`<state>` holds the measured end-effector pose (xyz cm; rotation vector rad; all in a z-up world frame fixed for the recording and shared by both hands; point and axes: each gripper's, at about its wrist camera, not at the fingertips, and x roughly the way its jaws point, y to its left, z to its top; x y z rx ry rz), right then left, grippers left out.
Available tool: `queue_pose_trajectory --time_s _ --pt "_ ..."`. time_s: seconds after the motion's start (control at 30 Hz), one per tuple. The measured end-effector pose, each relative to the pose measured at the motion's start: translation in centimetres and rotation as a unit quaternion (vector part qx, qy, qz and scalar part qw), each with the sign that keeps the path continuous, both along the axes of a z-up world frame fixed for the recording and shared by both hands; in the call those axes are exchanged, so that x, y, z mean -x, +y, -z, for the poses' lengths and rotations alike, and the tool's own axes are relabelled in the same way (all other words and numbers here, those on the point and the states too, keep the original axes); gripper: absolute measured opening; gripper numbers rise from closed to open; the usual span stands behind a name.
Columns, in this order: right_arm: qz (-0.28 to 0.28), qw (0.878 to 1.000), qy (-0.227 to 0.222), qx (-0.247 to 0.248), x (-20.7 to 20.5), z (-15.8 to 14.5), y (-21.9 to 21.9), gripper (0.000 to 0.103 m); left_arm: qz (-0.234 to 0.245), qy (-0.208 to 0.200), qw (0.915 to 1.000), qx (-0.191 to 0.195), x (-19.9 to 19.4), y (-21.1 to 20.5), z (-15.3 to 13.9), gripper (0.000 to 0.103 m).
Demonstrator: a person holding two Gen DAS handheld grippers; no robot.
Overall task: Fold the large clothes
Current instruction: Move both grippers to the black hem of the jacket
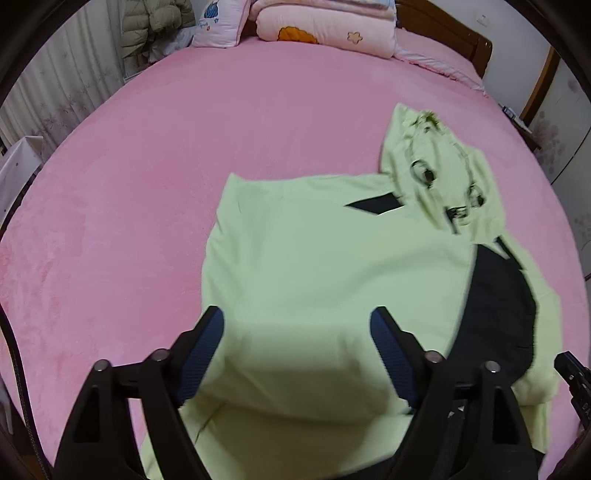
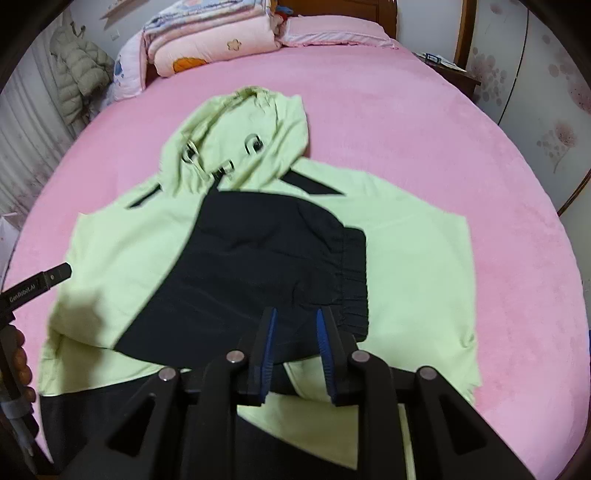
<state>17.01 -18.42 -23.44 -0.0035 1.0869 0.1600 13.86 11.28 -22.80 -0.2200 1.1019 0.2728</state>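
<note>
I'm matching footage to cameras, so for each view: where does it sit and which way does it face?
Left wrist: sits on the left hand-held gripper, facing up the pink bed over the light green hoodie; its open fingers show, with the right gripper's edge at lower right.
Right wrist: sits on the right hand-held gripper, facing the hoodie's hood and headboard; its part-open fingers show, with the left gripper and the person's hand at left.
Shared: hoodie, bed, folded quilts, hanging puffer jacket.

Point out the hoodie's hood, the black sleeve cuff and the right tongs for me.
hood (image 2: 243, 136): right wrist view, its front panel.
black sleeve cuff (image 2: 352, 280): right wrist view, gathered elastic edge.
right tongs (image 2: 295, 354): right wrist view, gap between blue pads.
</note>
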Motion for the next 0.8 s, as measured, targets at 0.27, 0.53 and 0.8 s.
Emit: queue_pose_trajectory --time_s 0.27,0.53,0.8 --pt "-0.002 0.999 -0.031 -0.02 2.4 -6.9 -1.1 0.056 0.006 -0.009 0.9998 0.018 2.3 -1.3 -7.7 0.086" --pt "-0.012 0.998 -0.051 -0.043 4.9 -12.3 -1.9 0.056 0.009 -0.033 0.9993 0.018 6.0 -1.9 -14.7 0.087" --pt "-0.036 0.995 -0.066 -0.06 7.7 -15.3 -2.3 0.056 0.001 -0.057 0.9983 0.01 10.3 -1.6 -18.8 0.088"
